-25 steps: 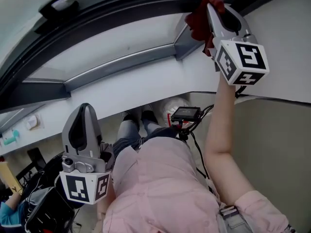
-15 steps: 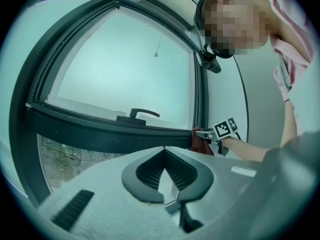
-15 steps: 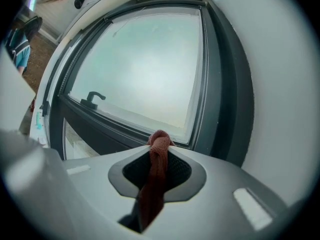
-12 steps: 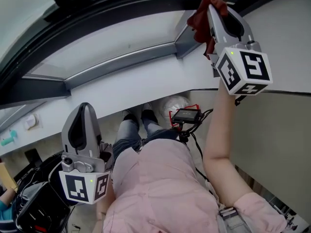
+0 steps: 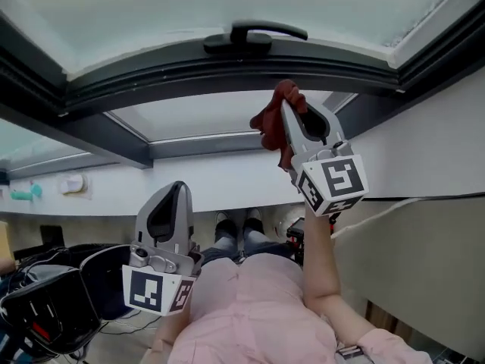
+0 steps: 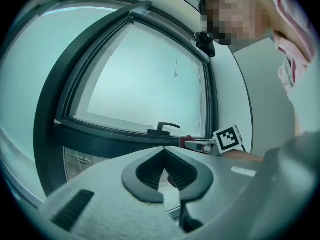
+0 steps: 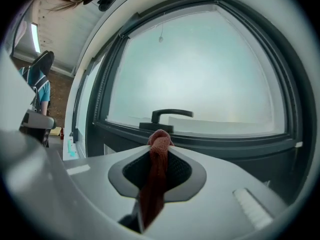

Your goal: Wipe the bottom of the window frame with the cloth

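The dark grey window frame (image 5: 151, 78) spans the head view, with a black handle (image 5: 254, 36) on its bottom rail. My right gripper (image 5: 289, 105) is raised just below that rail, right of centre, shut on a bunched red cloth (image 5: 270, 123) that sticks out past its tips. In the right gripper view the cloth (image 7: 159, 151) hangs between the jaws, in line with the handle (image 7: 170, 115) and a little short of the frame (image 7: 225, 143). My left gripper (image 5: 177, 189) is held lower and to the left, shut and holding nothing; in its own view the left gripper (image 6: 164, 150) points at the frame.
A second glass pane (image 5: 212, 120) with a grey inner frame lies under the rail, above a white sill wall (image 5: 227, 180). Black equipment and cables (image 5: 45, 309) lie on the floor at left. A beige panel (image 5: 424, 264) stands at right. A person in teal (image 7: 41, 91) is at far left.
The view has tilted up, bringing the handle and upper pane in. The right gripper with the cloth has left the frame's right corner and now sits near the middle, under the handle.
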Tool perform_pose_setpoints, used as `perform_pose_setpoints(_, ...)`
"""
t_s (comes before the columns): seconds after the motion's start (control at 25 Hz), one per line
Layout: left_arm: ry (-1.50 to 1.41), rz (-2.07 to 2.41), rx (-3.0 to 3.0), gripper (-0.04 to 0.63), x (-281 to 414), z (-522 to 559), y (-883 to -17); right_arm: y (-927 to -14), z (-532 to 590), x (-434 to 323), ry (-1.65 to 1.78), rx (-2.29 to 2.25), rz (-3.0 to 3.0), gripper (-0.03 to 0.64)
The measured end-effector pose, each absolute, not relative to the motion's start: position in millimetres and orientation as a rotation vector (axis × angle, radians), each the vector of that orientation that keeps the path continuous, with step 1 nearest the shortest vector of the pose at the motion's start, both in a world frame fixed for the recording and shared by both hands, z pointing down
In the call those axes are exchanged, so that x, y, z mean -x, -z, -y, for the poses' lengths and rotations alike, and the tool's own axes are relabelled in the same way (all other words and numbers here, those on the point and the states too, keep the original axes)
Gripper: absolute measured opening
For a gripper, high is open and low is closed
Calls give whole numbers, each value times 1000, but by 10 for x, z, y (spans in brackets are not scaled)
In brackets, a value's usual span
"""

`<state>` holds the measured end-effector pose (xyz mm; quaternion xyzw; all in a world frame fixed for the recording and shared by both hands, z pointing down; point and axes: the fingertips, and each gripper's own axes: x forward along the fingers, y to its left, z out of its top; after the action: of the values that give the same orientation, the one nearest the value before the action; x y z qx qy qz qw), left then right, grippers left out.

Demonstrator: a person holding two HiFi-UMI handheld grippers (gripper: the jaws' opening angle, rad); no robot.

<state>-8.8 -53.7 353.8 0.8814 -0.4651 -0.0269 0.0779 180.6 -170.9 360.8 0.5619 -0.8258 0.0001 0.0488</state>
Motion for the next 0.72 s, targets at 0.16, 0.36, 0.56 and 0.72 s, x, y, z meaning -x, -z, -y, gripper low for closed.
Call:
perform_pose_setpoints(0.16,102,1417,-2628,0,294,510,-3517,-3728,1870,-1469,3,-1681,2516,57)
perform_pose_setpoints(0.36,123,1471,-2617,0,528,543,-3475,-3942,2094,-1174,-10,-1640,2529,57)
perform_pose_setpoints(0.56,142,1493,-2614,0,650,601,-3413,-3975,2311,-1083,3,-1686,2487,57)
perform_pose_setpoints(0.72,155,1489,-2623,0,690,658,-3375,-3988,2353,-1099,-1,-1695,2473,57)
